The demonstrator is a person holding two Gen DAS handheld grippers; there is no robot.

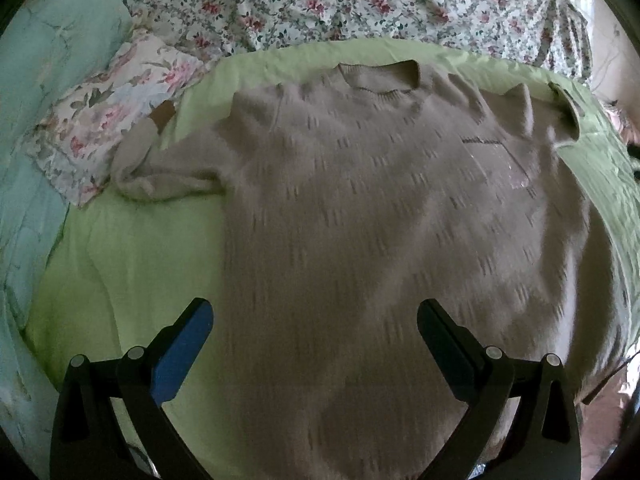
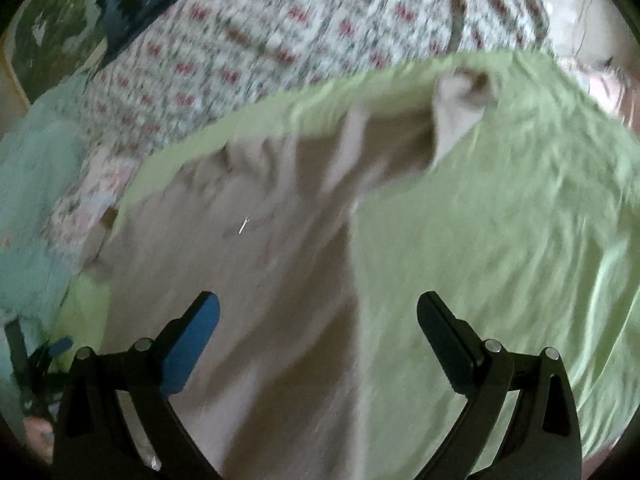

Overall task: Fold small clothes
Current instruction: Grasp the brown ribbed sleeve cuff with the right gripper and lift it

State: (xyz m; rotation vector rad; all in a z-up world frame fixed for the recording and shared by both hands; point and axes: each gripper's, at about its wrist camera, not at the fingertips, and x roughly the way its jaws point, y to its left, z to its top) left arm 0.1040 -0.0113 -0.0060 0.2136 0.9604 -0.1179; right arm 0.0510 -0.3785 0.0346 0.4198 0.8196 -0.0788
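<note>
A beige knitted sweater [image 1: 360, 200] is lying spread flat, front up, on a light green sheet [image 1: 140, 264] covering the bed. Its round neckline [image 1: 378, 78] is pointing away from the left wrist camera, and its body is filling most of that view. One short sleeve [image 1: 160, 172] is lying bunched at the left side, its end touching a floral pillow [image 1: 112, 120]; the opposite sleeve [image 1: 560, 112] is sitting rumpled near the far right edge of the sheet. A floral quilt [image 1: 340, 0] is lying beyond the neckline, and a pale teal blanket [image 1: 48, 80] is lying along the left.

The left claw [image 1: 316, 316] is hanging above the lower part of the sweater with its jaws wide apart, gripping nothing; its blue pad [image 1: 184, 352] is sitting over the green sheet just beside the sweater's side edge.

The right wrist view is blurred. The right claw [image 2: 318, 312] is likewise spread wide and gripping nothing, hanging over the sweater's [image 2: 248, 272] right side edge where it meets the sheet [image 2: 500, 240]. The rumpled sleeve [image 2: 456, 120] is showing further ahead.
</note>
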